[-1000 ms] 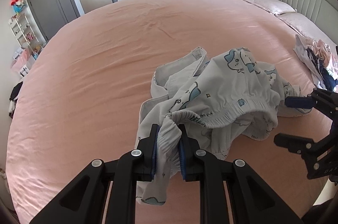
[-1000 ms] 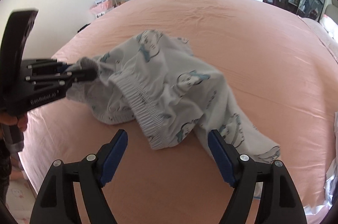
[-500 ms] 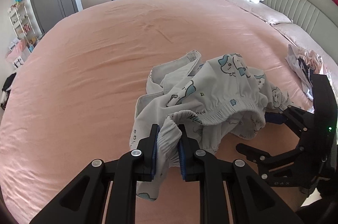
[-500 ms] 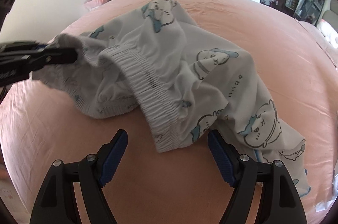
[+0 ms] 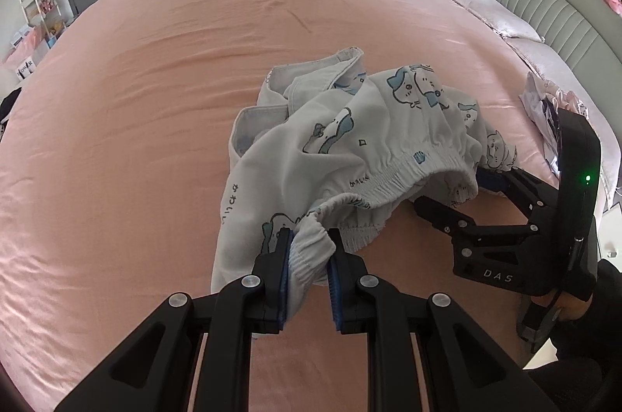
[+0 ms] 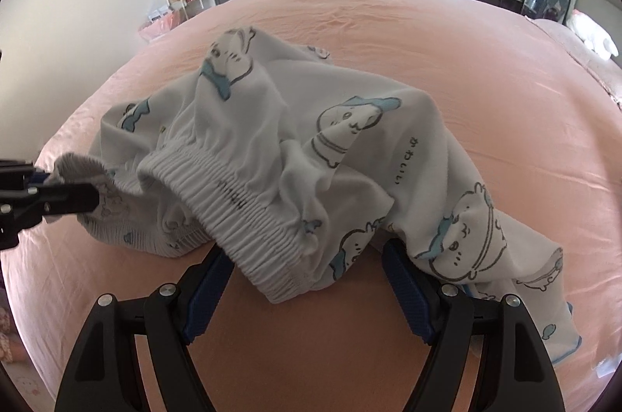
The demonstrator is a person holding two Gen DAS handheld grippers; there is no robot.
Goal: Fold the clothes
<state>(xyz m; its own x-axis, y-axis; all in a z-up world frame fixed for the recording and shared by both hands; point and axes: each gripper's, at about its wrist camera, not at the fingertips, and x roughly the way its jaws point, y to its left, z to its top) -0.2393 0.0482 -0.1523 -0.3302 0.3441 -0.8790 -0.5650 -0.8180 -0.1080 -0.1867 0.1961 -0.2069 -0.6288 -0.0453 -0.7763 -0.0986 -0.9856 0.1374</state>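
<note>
Shorts [image 5: 361,144], white with blue cartoon prints, lie crumpled on the pink bed [image 5: 136,81]. One bunched stretch of their elastic waistband [image 6: 248,217] is pinched tight between the blue pads of the left gripper [image 5: 309,256], lifted slightly off the sheet. The right gripper [image 6: 307,285] is spread wide, its jaws straddling the far end of the waistband; cloth drapes over both fingers, but nothing is clamped. A hand [image 5: 571,307] holds its handle.

"DAS" stands on the right hand-held gripper [image 5: 447,194]; Japanese "かわいい" is printed on the pyjama trousers [image 5: 350,155].
</note>
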